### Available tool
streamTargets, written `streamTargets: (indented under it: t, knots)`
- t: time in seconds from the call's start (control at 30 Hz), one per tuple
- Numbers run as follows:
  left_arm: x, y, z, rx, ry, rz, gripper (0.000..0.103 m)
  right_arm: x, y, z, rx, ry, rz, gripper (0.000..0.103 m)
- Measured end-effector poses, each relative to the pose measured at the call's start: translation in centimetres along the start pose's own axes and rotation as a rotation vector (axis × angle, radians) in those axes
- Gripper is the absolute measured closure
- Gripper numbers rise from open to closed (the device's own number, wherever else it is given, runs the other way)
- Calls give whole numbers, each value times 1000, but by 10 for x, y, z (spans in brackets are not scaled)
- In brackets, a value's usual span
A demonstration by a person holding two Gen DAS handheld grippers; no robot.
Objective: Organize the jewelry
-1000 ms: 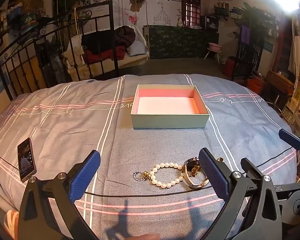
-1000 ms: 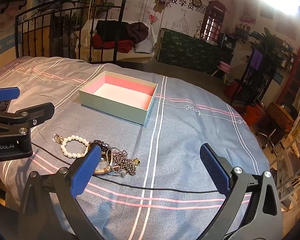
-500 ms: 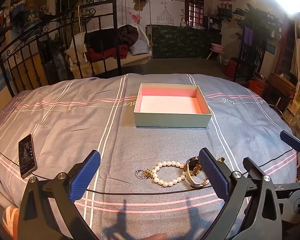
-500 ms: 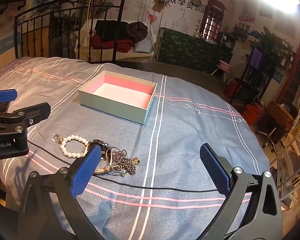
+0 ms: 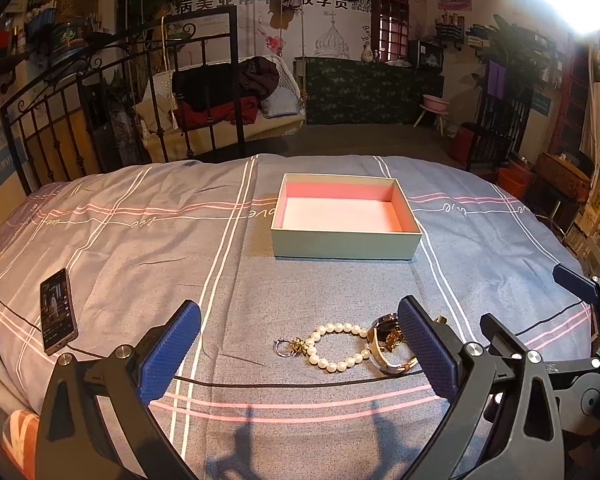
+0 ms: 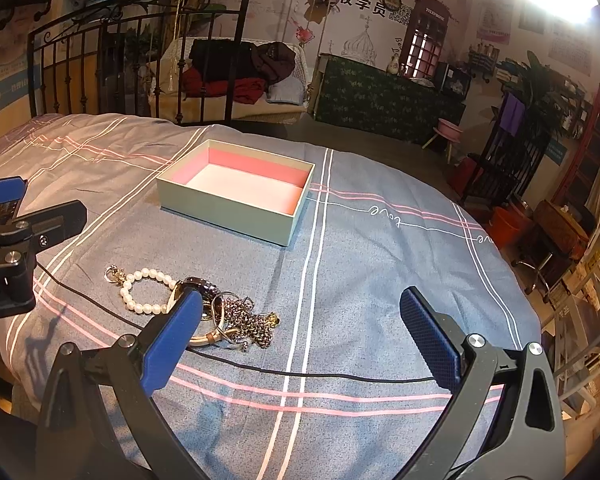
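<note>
Both my left tongs (image 5: 298,354) and right tongs (image 6: 300,330) hang open and empty over the bed (image 5: 140,232), and the jewelry pile (image 6: 204,304) lies tangled just before the empty box (image 5: 346,236), so I fear one pinch lifts the pearl bracelet (image 5: 334,346), watch (image 5: 386,340) and chain (image 6: 250,322) together.

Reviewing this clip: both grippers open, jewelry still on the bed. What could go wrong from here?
1. The chain, watch and pearl bracelet lie touching in one heap, so picking one may drag another along.
2. A black cable runs across the sheet just in front of the heap; a finger could snag it.
3. The open box sits on soft bedding and might shift when nudged.
</note>
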State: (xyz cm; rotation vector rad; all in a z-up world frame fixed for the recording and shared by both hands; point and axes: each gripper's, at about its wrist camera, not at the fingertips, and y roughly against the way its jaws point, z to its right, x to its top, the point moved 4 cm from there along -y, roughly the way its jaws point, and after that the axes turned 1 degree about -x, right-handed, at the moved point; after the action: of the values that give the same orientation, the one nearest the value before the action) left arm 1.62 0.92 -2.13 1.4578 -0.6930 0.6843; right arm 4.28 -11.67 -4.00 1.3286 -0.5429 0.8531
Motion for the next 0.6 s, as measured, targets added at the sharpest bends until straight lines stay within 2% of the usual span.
streamTargets:
  t: [0.23,0.6]
  knots:
    - [-4,-5,3,-18,-16,-50,6,-1,0,0,-1,-2,0,6]
    - [-2,-8,-2,-15,5,-31,6,-3,-5,1,3,-6,-15,6]
